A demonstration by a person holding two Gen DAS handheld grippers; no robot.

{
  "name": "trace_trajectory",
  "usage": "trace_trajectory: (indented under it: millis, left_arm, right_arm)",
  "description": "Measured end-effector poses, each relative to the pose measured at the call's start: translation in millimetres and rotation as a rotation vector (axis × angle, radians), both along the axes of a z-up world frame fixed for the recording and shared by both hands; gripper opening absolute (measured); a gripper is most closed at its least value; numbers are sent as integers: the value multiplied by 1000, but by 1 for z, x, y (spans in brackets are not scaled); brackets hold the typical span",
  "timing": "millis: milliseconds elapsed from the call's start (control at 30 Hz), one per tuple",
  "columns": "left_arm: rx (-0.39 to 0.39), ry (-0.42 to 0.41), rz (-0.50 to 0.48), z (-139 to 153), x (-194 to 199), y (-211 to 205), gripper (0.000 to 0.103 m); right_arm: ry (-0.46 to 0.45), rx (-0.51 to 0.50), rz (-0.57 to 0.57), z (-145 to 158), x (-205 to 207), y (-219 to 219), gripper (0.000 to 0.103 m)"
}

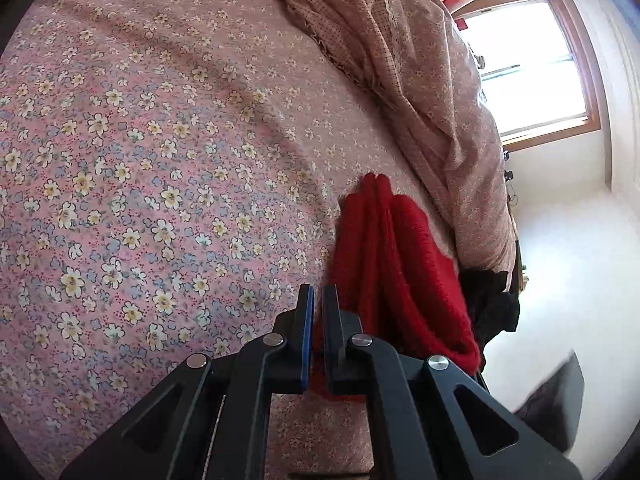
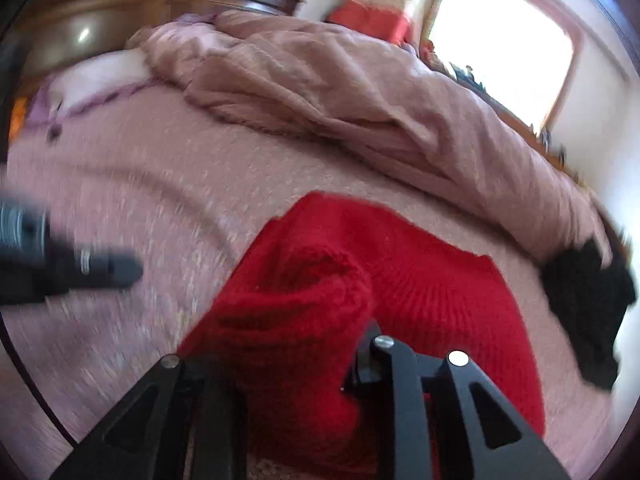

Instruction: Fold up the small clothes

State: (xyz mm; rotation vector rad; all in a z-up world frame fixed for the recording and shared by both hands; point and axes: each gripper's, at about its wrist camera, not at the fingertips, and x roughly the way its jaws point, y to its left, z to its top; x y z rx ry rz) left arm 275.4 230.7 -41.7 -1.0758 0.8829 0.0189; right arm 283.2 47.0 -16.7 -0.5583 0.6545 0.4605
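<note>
In the left wrist view, our left gripper (image 1: 316, 320) has its jaws pressed together, and we judge a thin edge of the red knit garment (image 1: 400, 264) is caught low between them, though the contact is partly hidden. The garment lies bunched on the floral bedsheet (image 1: 140, 160), near the bed's edge just below the rumpled quilt (image 1: 440, 100), with a black garment (image 1: 492, 304) beside it. It looks soft, thick and light; it should drape and stretch rather than slide, so hems and corners are the places to hold. This gripper points down at a slant.

In the right wrist view, blurred, the right gripper (image 2: 296, 344) is opening with a thick fold of the knit bulging between its fingers; whether the pads press we cannot tell.
</note>
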Motion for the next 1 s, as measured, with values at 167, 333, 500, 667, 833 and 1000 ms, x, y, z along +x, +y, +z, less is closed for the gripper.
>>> trace_trajectory:
  millis: [167,333,500,667,833,1000]
  left_arm:
    - [-13,9,-51,-3,2,-15,0]
    - [-63,-24,-68,-2,2,-16,2]
    - [-64,-85,-124,26,-17,-33,21]
    - [-124,-231,-257,59,-22,-82,59]
    - [-106,-147,-345,45,-19,-118,59]
    - [-286,-106,-346,25,-23,-132,67]
  right_arm:
    - [-4,28,-10,9,1,0,32]
    - [96,268,-60,46,-7,-49,41]
    - [90,509,-133,62,-40,-143,80]
    - [15,548,-211,47,-51,-201,89]
    - [39,510,-205,38,-29,-199,88]
    - [42,588,-244,39,-43,-222,89]
